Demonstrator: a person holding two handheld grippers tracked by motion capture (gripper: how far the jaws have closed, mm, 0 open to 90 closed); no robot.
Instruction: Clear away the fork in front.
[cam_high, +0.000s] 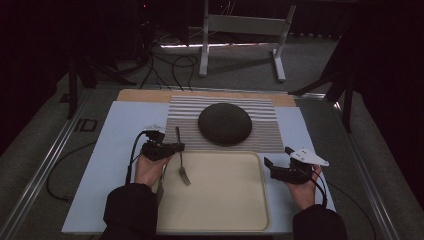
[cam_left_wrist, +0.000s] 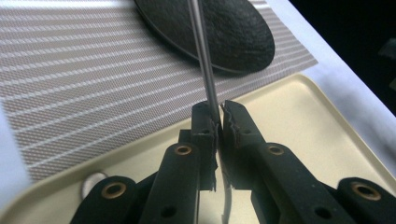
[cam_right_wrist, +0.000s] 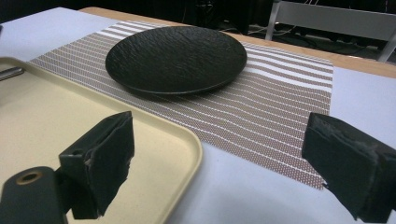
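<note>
Already the left gripper (cam_high: 176, 148) is clenched on the thin metal handle of a fork (cam_high: 180, 156), its pads pinching the shaft in the left gripper view (cam_left_wrist: 219, 122), so the pick-up itself looks done. What seems left is to carry the utensil off the cream tray (cam_high: 215, 222) and lay it on the striped placemat (cam_high: 270, 135), probably beside the black textured plate (cam_high: 224, 123); nothing has been placed there so far. In the high view the fork runs from the mat's edge at about twelve o'clock of the grip down to its head at about five o'clock, over the tray's upper left part; whether the head touches the tray or hangs just above it cannot be told. The plate sits at about two o'clock from the left gripper, well apart from it. The left hand (cam_high: 148, 170) comes in from six o'clock, forearm low, the gripper turned toward three o'clock across the tray's left rim. The right gripper (cam_high: 276, 161) rests at the tray's right edge, at about four o'clock from the plate, its jaws spread wide and holding nothing, pointing toward ten o'clock at the mat and plate (cam_right_wrist: 176, 58).
</note>
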